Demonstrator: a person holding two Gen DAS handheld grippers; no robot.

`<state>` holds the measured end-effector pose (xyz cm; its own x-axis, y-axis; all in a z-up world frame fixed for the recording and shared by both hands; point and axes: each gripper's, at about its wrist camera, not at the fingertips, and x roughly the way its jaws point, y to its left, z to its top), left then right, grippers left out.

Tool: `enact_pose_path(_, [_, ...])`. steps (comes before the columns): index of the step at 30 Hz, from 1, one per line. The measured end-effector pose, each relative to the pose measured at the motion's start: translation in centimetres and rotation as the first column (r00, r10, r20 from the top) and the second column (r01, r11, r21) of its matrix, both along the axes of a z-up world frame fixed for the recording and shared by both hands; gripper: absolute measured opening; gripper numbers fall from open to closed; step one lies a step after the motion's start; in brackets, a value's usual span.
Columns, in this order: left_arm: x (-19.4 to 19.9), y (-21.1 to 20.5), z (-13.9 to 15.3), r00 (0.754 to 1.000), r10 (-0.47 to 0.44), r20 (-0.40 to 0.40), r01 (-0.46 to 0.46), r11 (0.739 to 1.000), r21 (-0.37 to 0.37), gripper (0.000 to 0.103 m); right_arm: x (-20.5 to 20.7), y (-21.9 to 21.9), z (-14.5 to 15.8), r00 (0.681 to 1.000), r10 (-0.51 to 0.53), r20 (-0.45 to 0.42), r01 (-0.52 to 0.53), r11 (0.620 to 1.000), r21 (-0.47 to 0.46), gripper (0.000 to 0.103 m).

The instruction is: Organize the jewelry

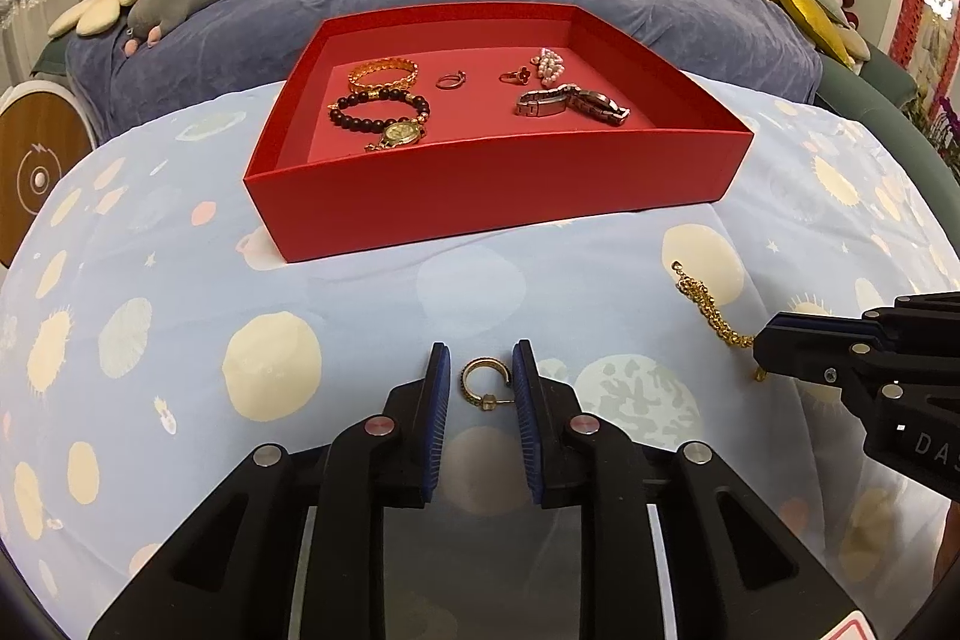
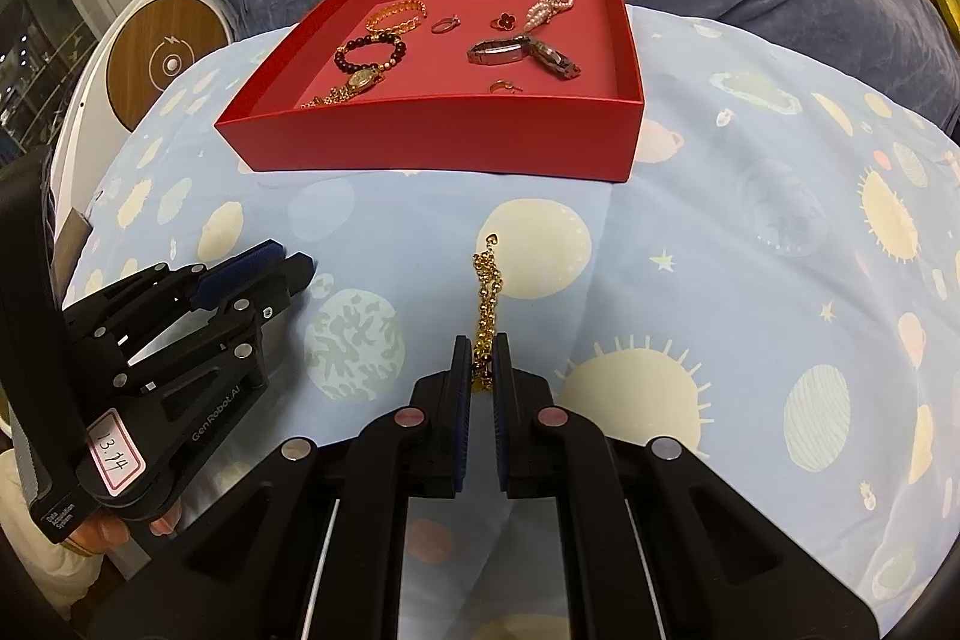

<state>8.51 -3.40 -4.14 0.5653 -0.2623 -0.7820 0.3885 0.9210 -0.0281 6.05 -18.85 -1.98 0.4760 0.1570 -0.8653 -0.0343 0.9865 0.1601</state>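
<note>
Between right jaws, gold chain (lengthwise toward tray)

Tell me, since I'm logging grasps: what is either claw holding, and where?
The right claw pinches the gold bead chain at its near end. The left claw brackets the hoop earring, not yet gripping.

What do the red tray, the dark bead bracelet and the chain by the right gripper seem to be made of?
Red tray: probably matte card or paperboard, with thin straight walls and no gloss.
Dark bead bracelet: polished beads, maybe wood or stone, with small highlights and a few gold spacers.
Chain: shiny gold-coloured metal beads; real gold or plating cannot be told. The right gripper is closed on it.
</note>
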Motion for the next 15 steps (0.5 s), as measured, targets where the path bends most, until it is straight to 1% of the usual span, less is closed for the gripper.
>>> enact_pose_path(1, [-0.01, 0.08, 0.01, 1.000, 0.004, 0.003, -0.004, 1.000, -0.001, 0.033, 0.01, -0.02, 0.04, 1.000, 0.000, 0.001, 0.000, 1.000, 0.001, 0.006])
enact_pose_path(4, [-0.14, -0.09, 0.11, 1.000, 0.001, 0.017, -0.001, 1.000, 0.001, 0.039, -0.01, -0.08, 0.15, 1.000, -0.001, 0.003, 0.001, 1.000, 0.004, 0.006])
enact_pose_path(6, [-0.35, -0.21, 0.11, 1.000, -0.008, 0.023, 0.008, 1.000, 0.008, 0.041, 0.00, -0.19, 0.24, 1.000, -0.003, 0.004, 0.003, 1.000, 0.007, 0.006])
enact_pose_path(12, [-0.54, -0.04, -0.19, 1.000, -0.006, 0.014, 0.006, 1.000, 0.015, 0.041, 0.02, -0.51, 0.39, 1.000, -0.010, 0.005, 0.010, 1.000, 0.016, 0.006])
enact_pose_path(15, [-0.58, -0.11, -0.30, 1.000, -0.007, 0.016, 0.006, 1.000, 0.025, 0.037, 0.02, -0.49, 0.35, 1.000, -0.008, 0.004, 0.008, 1.000, 0.016, 0.006])
